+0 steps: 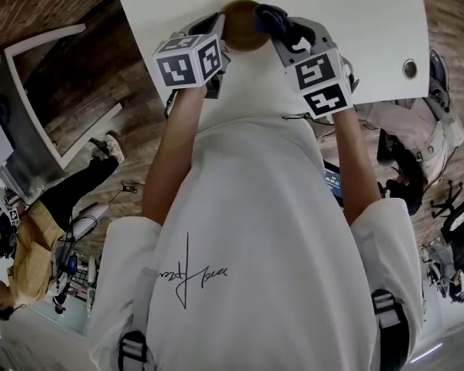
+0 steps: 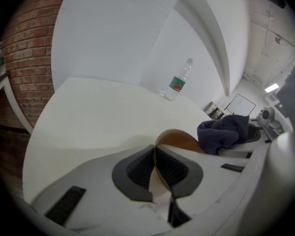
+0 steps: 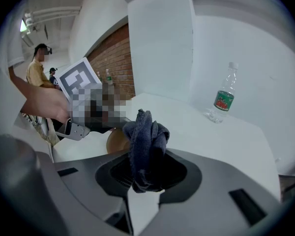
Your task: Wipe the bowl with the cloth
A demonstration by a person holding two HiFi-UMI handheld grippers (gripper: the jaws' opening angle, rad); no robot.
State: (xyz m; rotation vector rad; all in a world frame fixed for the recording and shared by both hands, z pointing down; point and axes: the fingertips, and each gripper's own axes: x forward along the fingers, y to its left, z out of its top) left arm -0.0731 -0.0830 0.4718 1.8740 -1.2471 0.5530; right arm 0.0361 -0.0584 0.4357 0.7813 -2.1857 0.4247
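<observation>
A brown bowl (image 1: 243,25) is held over the white table (image 1: 356,22) between both grippers. My left gripper (image 1: 219,43) is shut on the bowl's rim (image 2: 173,136), which runs between its dark pads. My right gripper (image 1: 274,29) is shut on a bunched dark blue cloth (image 3: 146,140). The cloth (image 1: 267,18) rests at the bowl's right edge. In the left gripper view the cloth (image 2: 225,132) sits just right of the bowl. The bowl (image 3: 117,140) shows partly behind the cloth in the right gripper view.
A clear plastic water bottle (image 2: 179,80) with a green label stands on the table beyond the bowl, also in the right gripper view as the bottle (image 3: 222,95). A brick wall (image 2: 24,58) lies to the left. People (image 1: 31,238) stand around the table.
</observation>
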